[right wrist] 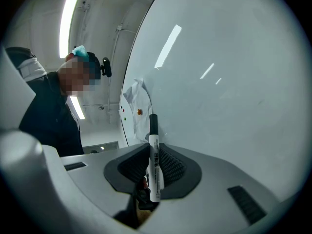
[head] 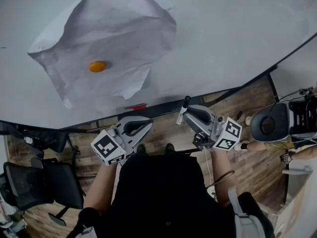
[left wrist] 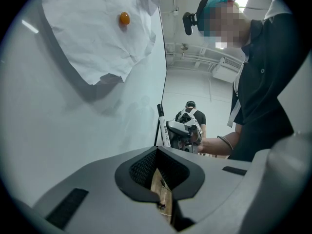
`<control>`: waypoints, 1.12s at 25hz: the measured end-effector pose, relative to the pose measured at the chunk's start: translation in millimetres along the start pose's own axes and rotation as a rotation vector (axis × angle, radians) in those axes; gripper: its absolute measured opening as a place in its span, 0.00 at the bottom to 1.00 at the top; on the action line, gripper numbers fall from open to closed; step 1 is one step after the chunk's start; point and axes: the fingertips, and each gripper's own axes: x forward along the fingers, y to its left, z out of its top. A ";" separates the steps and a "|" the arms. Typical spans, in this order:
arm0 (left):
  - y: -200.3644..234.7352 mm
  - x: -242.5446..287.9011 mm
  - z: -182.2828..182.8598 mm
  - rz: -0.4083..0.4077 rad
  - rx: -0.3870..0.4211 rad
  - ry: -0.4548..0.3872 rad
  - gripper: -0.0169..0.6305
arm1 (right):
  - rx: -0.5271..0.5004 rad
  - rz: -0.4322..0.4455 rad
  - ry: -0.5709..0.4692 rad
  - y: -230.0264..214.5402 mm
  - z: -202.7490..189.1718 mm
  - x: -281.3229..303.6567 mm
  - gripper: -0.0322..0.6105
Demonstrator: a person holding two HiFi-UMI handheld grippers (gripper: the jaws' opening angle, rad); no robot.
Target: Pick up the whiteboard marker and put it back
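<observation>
A white whiteboard marker (right wrist: 154,165) with a black cap stands upright between the jaws of my right gripper (right wrist: 153,149), which is shut on it. In the head view the marker (head: 184,109) sticks out of the right gripper (head: 188,115), its cap toward the whiteboard's (head: 223,29) lower edge. My left gripper (head: 145,126) is beside it at the left, shut with nothing between its jaws. From the left gripper view (left wrist: 158,152) I see the right gripper (left wrist: 181,130) and the marker (left wrist: 161,123) close to the board.
A crumpled sheet of paper (head: 109,38) hangs on the board under an orange magnet (head: 97,66). A red marker (head: 134,106) lies on the board's tray. A black office chair (head: 44,185) stands at the left and a round device (head: 272,123) at the right, on the wood floor.
</observation>
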 end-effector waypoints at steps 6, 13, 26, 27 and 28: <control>0.1 -1.3 -0.9 0.004 -0.002 0.004 0.05 | 0.000 0.008 0.001 0.7 -1.2 1.6 0.16; 2.9 -4.4 -2.2 0.009 -0.012 0.008 0.05 | 0.002 0.014 0.007 -0.3 -1.9 7.1 0.16; 21.3 -18.5 -10.8 0.074 -0.062 -0.008 0.05 | -0.174 -0.039 0.248 -24.7 -38.6 34.7 0.16; 23.1 -20.2 -10.9 0.081 -0.066 -0.012 0.05 | -0.191 -0.038 0.270 -26.4 -42.0 38.0 0.16; 24.7 -21.5 -10.8 0.087 -0.069 -0.015 0.05 | -0.208 -0.036 0.289 -27.9 -44.6 41.2 0.16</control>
